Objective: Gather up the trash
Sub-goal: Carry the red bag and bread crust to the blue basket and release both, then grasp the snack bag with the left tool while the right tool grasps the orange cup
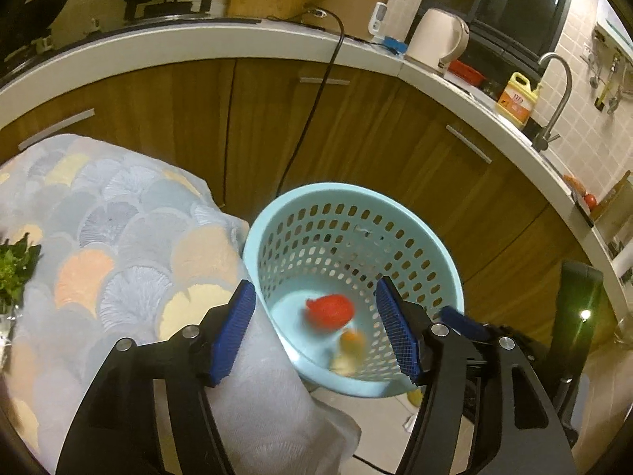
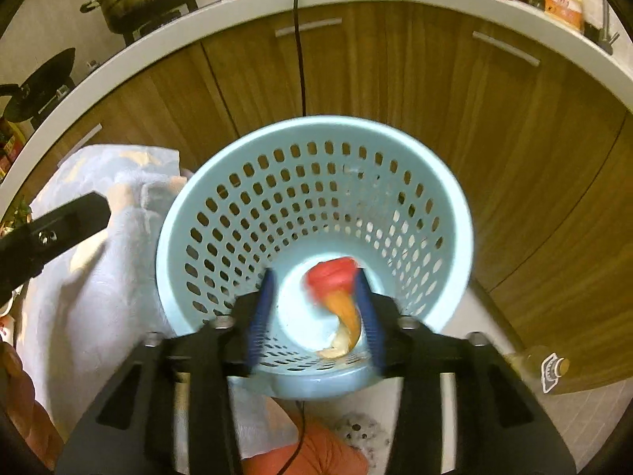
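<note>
Above the pale blue perforated plastic basket (image 2: 316, 206), the right gripper (image 2: 314, 316) and left gripper (image 1: 314, 332) are both standing apart, gripping nothing. A blurred red scrap (image 2: 332, 277) and orange-white peel (image 2: 348, 316) are landing inside it; whether more trash remains is unclear.

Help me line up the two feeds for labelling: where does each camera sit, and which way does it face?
Left wrist: on the left gripper, angled down past the cloth-covered table into the blue basket; its open blue pads show, and the right gripper's tip at right.
Right wrist: on the right gripper, looking down into the basket; own open pads show.
Shared: basket, red scrap, wooden cabinets.
</note>
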Demonstrator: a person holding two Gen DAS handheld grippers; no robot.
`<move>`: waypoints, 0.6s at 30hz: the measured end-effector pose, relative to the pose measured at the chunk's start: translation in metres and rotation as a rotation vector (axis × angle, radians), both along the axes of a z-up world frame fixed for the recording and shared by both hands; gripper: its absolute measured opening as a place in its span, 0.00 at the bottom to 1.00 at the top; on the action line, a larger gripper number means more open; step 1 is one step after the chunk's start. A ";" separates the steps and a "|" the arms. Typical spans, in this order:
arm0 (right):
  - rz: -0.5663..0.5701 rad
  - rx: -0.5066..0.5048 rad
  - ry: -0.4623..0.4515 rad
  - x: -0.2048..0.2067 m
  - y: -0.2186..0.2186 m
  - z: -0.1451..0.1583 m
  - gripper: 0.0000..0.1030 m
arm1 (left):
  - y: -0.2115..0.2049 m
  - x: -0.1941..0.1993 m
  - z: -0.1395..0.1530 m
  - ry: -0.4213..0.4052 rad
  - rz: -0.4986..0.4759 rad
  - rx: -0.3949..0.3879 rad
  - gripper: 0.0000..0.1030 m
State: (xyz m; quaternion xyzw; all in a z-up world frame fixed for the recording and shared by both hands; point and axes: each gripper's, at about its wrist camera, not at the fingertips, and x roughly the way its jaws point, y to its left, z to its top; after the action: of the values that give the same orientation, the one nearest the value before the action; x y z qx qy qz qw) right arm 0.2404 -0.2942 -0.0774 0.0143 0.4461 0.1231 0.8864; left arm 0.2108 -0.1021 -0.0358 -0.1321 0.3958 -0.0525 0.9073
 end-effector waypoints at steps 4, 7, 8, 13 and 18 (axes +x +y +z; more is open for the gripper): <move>-0.001 0.011 -0.032 -0.008 -0.002 0.014 0.50 | 0.006 -0.015 0.010 -0.031 0.006 -0.015 0.60; 0.016 0.024 -0.068 -0.017 0.002 0.029 0.50 | 0.011 -0.031 0.021 -0.065 0.019 -0.026 0.60; 0.024 0.025 -0.084 -0.021 0.005 0.034 0.50 | 0.012 -0.036 0.024 -0.075 0.023 -0.026 0.60; 0.100 0.050 -0.191 -0.050 0.027 0.073 0.50 | 0.030 -0.076 0.054 -0.162 0.065 -0.020 0.60; 0.192 0.054 -0.256 -0.077 0.062 0.100 0.50 | 0.057 -0.120 0.082 -0.237 0.132 0.028 0.60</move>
State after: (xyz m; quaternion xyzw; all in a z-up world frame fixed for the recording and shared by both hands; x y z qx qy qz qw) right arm 0.1633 -0.2318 0.0228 -0.0204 0.3251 0.2201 0.9195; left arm 0.0910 -0.0450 0.0467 -0.1380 0.2770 -0.0021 0.9509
